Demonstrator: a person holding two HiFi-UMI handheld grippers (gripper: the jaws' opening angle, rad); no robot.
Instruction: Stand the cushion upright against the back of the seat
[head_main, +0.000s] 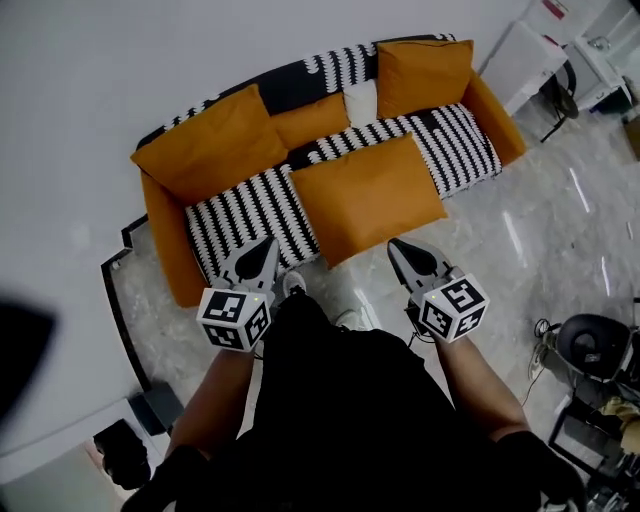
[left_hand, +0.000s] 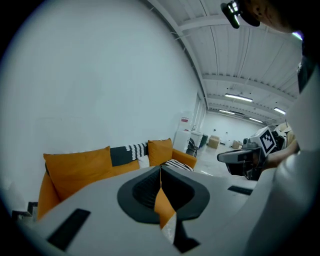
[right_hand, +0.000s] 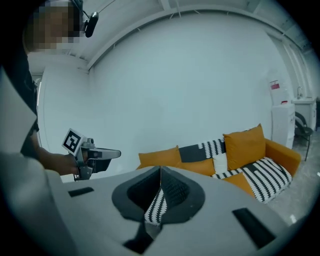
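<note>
An orange sofa (head_main: 165, 240) with a black-and-white striped seat stands against the white wall. A large orange cushion (head_main: 365, 195) lies flat on the seat, overhanging its front edge. Other orange cushions lean on the backrest at the left (head_main: 215, 140) and right (head_main: 425, 75). My left gripper (head_main: 262, 250) is shut and empty in front of the seat's edge, left of the flat cushion. My right gripper (head_main: 400, 250) is shut and empty just short of the cushion's near right corner. The left gripper view shows the right gripper (left_hand: 240, 156). The right gripper view shows the flat cushion (right_hand: 240, 182).
A small orange cushion (head_main: 312, 118) and a white one (head_main: 362, 100) rest at the middle of the backrest. A white cabinet (head_main: 530, 55) stands right of the sofa. Dark equipment (head_main: 595, 345) sits on the marble floor at the right, and a black object (head_main: 125, 450) at lower left.
</note>
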